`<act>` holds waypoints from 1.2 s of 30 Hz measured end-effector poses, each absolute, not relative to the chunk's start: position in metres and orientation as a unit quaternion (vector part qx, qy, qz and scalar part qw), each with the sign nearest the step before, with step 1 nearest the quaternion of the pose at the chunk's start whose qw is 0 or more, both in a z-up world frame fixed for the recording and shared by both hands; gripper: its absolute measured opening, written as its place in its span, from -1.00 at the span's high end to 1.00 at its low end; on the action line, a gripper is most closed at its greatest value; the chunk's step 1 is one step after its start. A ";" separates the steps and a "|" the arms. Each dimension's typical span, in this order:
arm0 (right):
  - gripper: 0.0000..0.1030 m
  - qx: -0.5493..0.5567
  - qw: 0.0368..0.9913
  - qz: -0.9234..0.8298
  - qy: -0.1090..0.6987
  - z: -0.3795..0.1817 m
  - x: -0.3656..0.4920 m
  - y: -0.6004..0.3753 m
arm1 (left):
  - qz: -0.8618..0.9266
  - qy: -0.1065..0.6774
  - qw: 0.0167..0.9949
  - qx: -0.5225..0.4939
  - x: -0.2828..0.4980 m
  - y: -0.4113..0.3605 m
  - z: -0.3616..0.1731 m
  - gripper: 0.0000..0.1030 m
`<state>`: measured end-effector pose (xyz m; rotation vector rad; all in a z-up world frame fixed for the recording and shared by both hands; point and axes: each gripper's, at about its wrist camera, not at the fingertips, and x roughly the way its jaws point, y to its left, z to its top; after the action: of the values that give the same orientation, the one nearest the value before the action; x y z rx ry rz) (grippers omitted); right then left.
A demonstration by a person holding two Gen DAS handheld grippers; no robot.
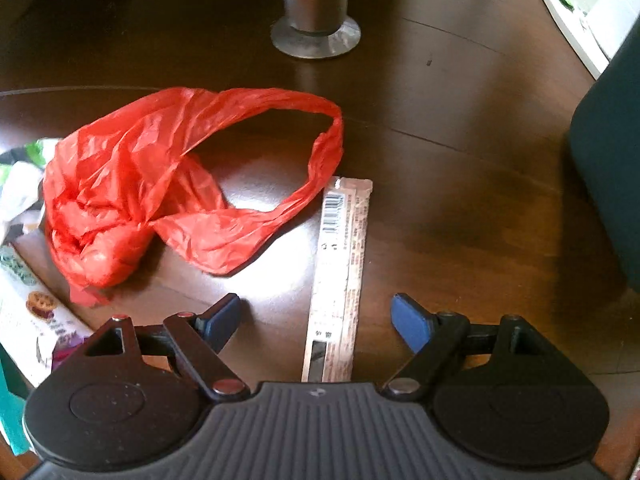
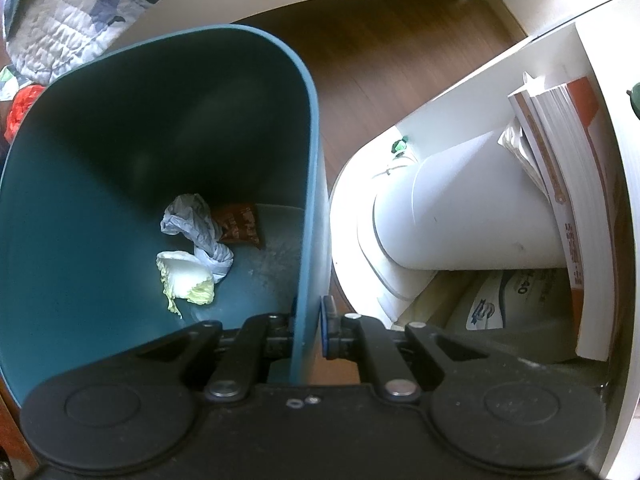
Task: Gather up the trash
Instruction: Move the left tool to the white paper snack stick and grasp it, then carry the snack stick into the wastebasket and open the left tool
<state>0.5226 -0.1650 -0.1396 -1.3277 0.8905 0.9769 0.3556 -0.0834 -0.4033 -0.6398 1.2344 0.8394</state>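
1. On the dark wooden floor (image 1: 460,92), a long pale snack wrapper (image 1: 340,276) lies between the spread, empty fingers of the left gripper (image 1: 316,320).
2. A crumpled red plastic bag (image 1: 160,184) lies left of it.
3. The right gripper (image 2: 310,326) clamps the near wall of the teal plastic bin (image 2: 120,160).

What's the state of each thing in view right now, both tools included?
left tool: open, straddling the wrapper, not touching it
long wrapper: flat on the floor, barcode side up
red plastic bag: crumpled on the floor, handle loop open
right tool: shut on the bin's rim
teal bin: open, nearly empty
cabbage leaf, white crumpled bag, brown wrapper: lying on the bin's bottom
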 end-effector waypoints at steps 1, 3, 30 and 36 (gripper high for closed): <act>0.88 -0.571 0.593 0.419 0.384 -0.140 0.523 -0.165 | 0.372 0.553 0.689 -0.284 0.357 -0.084 -0.403 -0.54; 0.88 -0.570 0.594 0.417 0.385 -0.140 0.523 -0.165 | 0.372 0.547 0.694 -0.284 0.359 -0.084 -0.404 -0.52; 0.91 -0.569 0.600 0.430 0.363 -0.140 0.520 -0.163 | 0.365 0.460 0.744 -0.317 0.333 -0.107 -0.282 0.60; 0.92 -0.566 0.604 0.431 0.361 -0.140 0.520 -0.162 | 0.352 0.421 0.780 -0.300 0.329 -0.127 -0.210 0.60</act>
<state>0.5203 -0.1616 -0.1402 -1.3100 0.8347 0.9970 0.3291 -0.1272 -0.2099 -0.6472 0.9102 0.7611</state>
